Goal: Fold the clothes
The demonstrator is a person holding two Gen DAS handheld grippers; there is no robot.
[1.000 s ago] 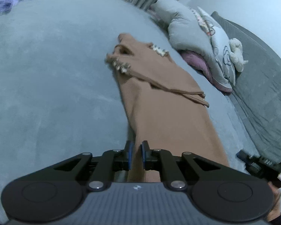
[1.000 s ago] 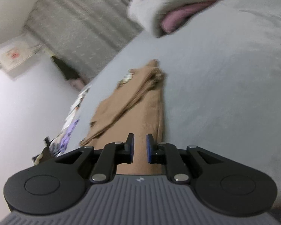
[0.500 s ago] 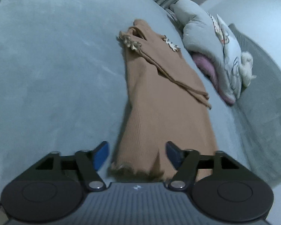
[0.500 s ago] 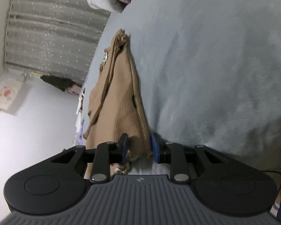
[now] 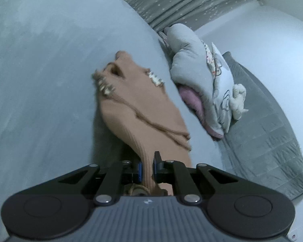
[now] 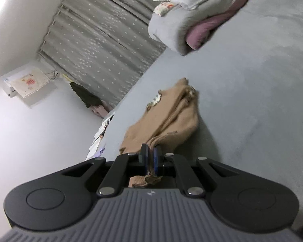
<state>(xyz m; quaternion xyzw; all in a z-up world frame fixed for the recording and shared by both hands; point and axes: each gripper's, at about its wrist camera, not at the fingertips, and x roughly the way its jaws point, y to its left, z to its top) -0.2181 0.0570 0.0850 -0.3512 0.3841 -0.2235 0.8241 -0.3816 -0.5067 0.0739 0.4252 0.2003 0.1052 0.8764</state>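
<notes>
Left wrist view: the left claw (image 5: 147, 166) is closed down to a narrow gap, with the hem of the tan ribbed garment (image 5: 140, 109) pinched between its blue pads. Half a second ago the same claw stood wide open over that hem, so the grasp has only just been made. From the claw the cloth rises and stretches forward, its near part lifted off the grey bed (image 5: 40, 76), while its far end, with the pale lace trim (image 5: 156, 78), lies ahead on the bed. Ahead and to the right of the claw sits a heap of grey bedding (image 5: 202, 76).

Right wrist view: the right claw (image 6: 150, 158) is likewise nearly shut on the garment (image 6: 171, 117), a bunched edge showing behind its pads. It was already pinching the cloth half a second ago, and it now sits higher. The garment bunches up just ahead of this claw, its far end on the bed (image 6: 252, 100).

With both hem corners held, the next step is likely carrying the hem forward toward the lace end to fold the garment in half.
</notes>
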